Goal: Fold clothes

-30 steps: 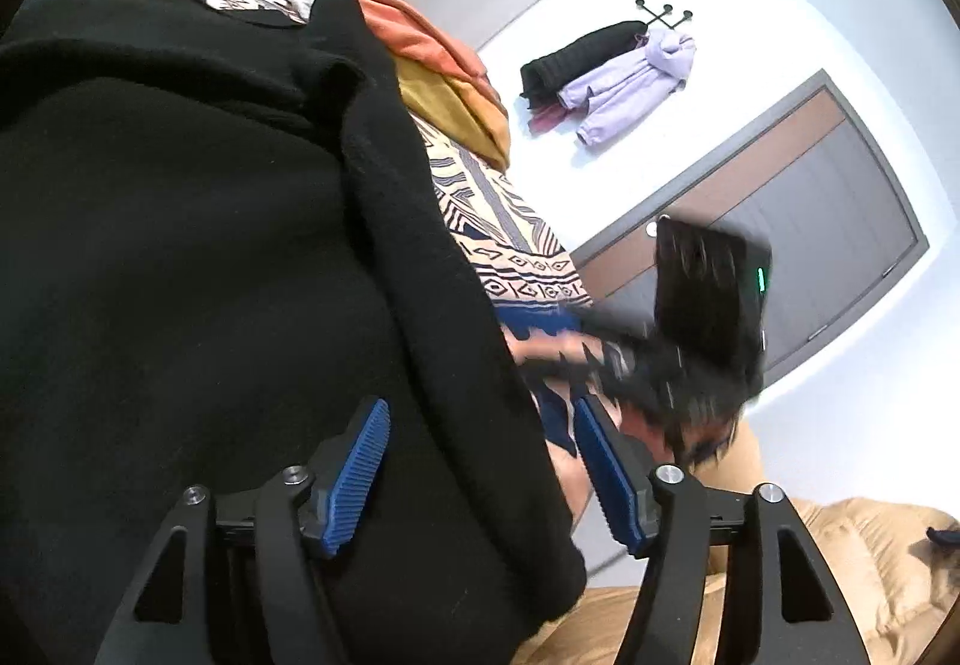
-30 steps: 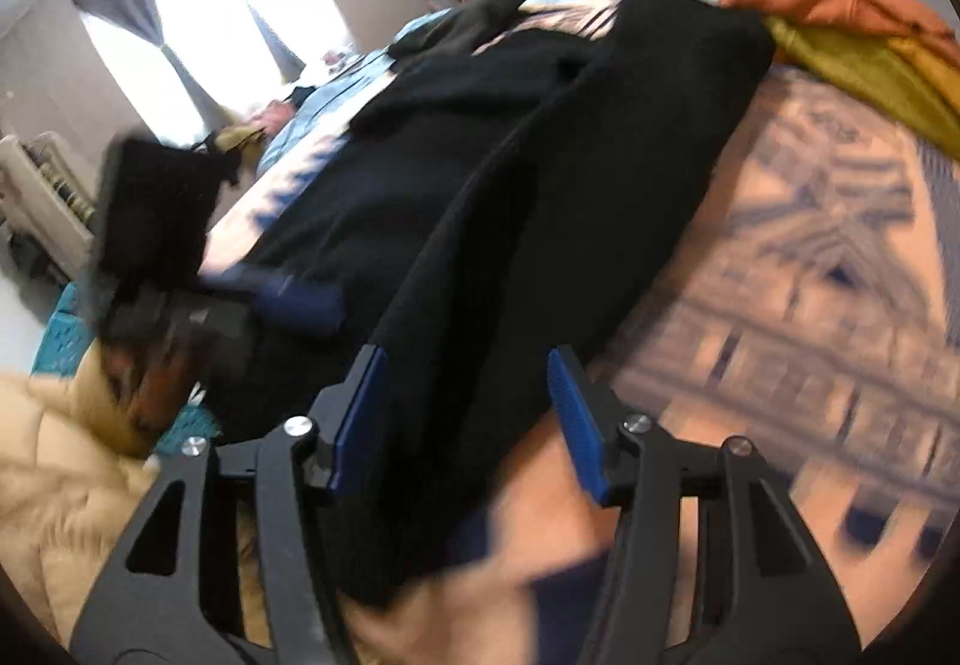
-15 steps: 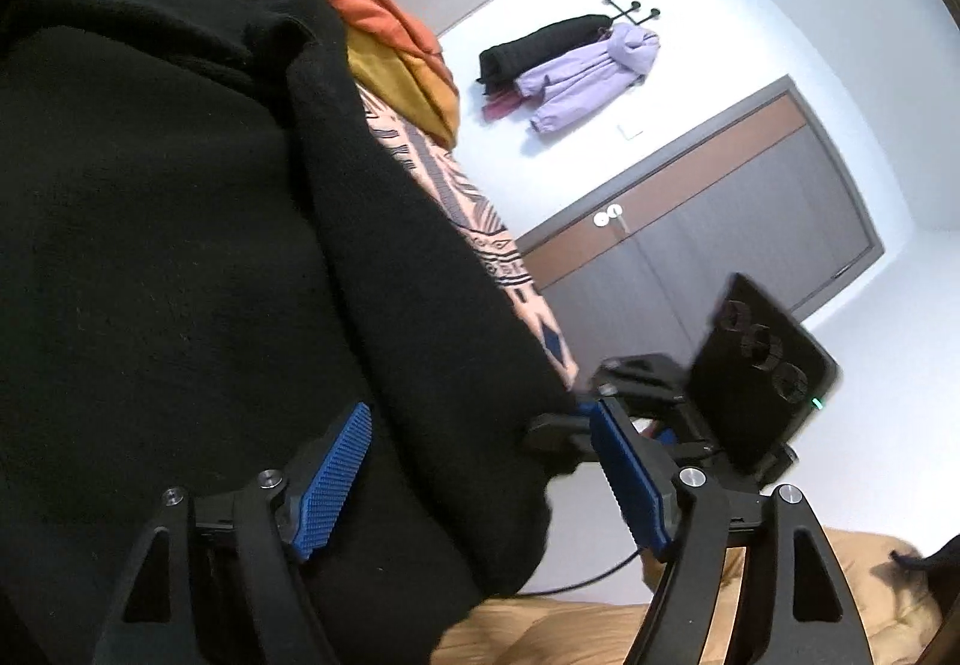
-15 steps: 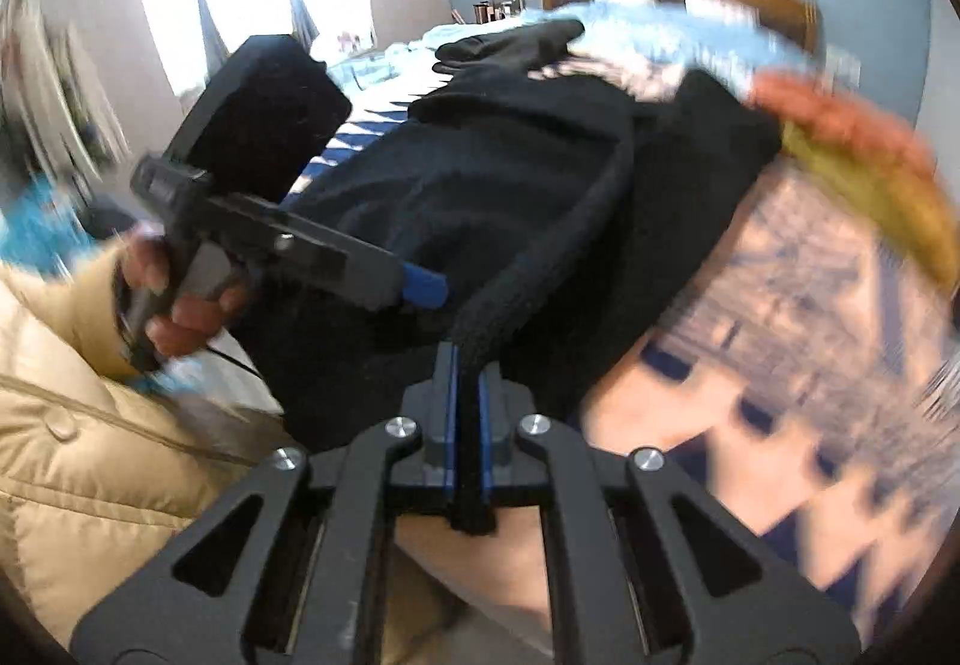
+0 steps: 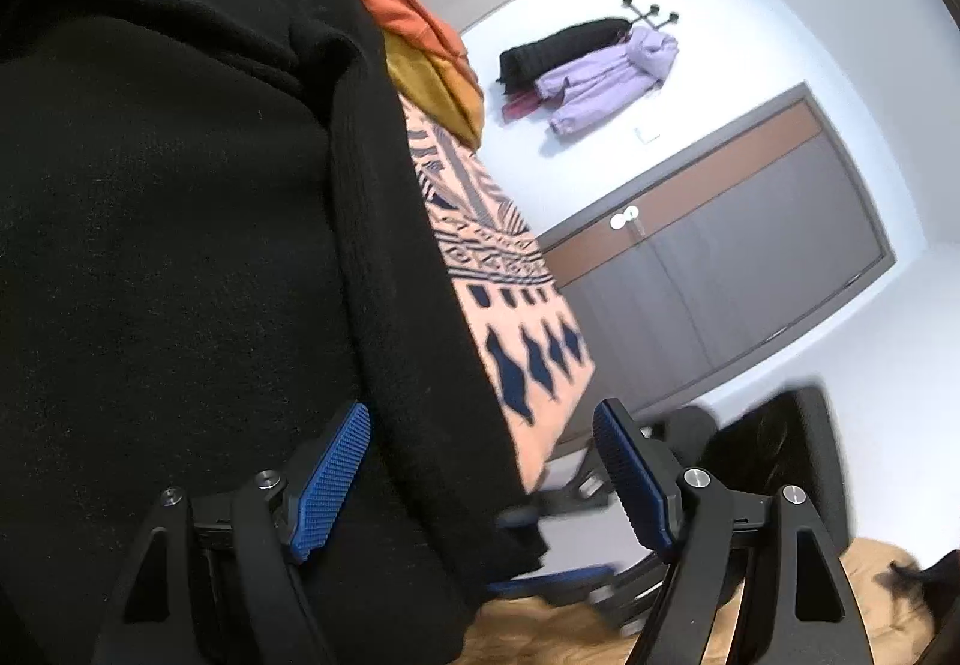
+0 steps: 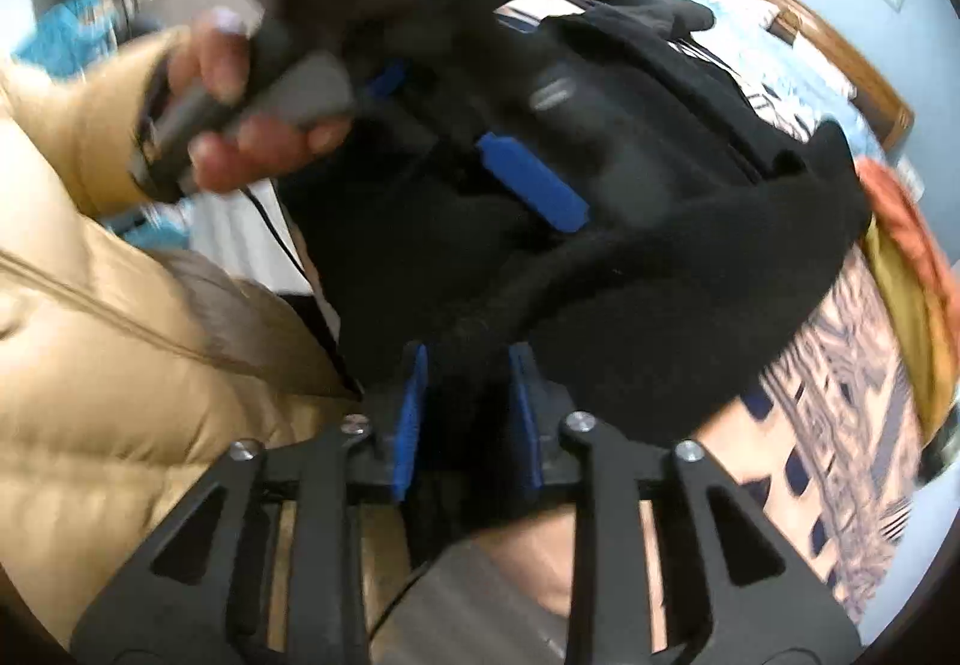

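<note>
A black fleece garment (image 5: 168, 221) lies spread on the patterned bedspread (image 5: 510, 323). In the left wrist view my left gripper (image 5: 480, 479) is open, and the garment's thick right edge runs down between its blue pads without being pinched. Low in that view one blue finger (image 5: 558, 581) of my right gripper shows, blurred, under the same edge. In the right wrist view my right gripper (image 6: 468, 407) has its jaws opening, a bunched ridge of the black garment (image 6: 660, 269) still lying between the pads. The left gripper (image 6: 456, 131) hovers just above it, held by a hand (image 6: 240, 125).
Orange and mustard clothes (image 5: 432, 65) are piled further up the bed. A tan padded jacket sleeve (image 6: 108, 341) fills the lower left of the right wrist view. Coats hang on a wall rack (image 5: 600, 65) beside a grey door (image 5: 750, 257). A wooden headboard (image 6: 798, 29) closes the far end.
My right gripper closed flat on the garment's edge, then parted again while rolling and swinging in under the left gripper. The left gripper stayed where it was, open.
</note>
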`<state>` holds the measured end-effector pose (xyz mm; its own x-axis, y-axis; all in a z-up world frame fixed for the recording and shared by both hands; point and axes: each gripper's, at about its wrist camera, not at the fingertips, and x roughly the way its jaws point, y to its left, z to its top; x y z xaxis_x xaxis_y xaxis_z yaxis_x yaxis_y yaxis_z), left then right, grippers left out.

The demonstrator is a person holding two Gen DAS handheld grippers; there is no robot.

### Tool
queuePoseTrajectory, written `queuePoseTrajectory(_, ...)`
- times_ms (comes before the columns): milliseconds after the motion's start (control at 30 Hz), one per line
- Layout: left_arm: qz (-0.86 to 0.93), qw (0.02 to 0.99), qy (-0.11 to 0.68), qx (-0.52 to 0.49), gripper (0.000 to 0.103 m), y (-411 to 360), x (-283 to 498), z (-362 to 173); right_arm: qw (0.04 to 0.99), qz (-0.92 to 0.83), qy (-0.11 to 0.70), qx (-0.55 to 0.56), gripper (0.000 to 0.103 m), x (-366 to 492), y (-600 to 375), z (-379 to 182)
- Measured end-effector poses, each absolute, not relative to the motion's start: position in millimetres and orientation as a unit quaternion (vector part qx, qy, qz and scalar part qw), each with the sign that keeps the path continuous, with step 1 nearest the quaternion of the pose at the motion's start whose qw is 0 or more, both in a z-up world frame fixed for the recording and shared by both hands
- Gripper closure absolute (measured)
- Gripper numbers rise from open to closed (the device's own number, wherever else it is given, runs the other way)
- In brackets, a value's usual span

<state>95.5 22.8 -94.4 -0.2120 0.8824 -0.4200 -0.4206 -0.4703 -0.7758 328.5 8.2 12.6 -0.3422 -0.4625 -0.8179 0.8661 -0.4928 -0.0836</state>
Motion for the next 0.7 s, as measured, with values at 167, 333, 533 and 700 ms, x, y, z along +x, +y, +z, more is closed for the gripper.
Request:
queuePoseTrajectory(167, 0.739, 0.443, -0.224, -0.455, 0.024, 28.2, 100.4, -97.0, 0.419, -0.819, 0.155, 0.361, 0.051, 291.5, 66.7, 52.1)
queuePoseTrajectory(333, 0.739, 0.45, -0.198, -0.461, 0.026, 34.1, 106.4, -96.8, 0.35, -0.871, 0.079, 0.336, 0.042, 214.5, 92.0, 85.9)
queuePoseTrajectory(533, 0.73, 0.453, -0.211, -0.465, 0.043, 34.2, 105.4, -99.2, 0.273, -0.889, 0.096, 0.355, 0.04, 101.1, 53.0, 79.3)
queuePoseTrajectory(700, 0.723, 0.455, -0.229, -0.466, 0.058, 32.8, 103.3, -101.8, 0.265, -0.871, 0.105, 0.4, 0.04, 33.2, 13.5, 48.3)
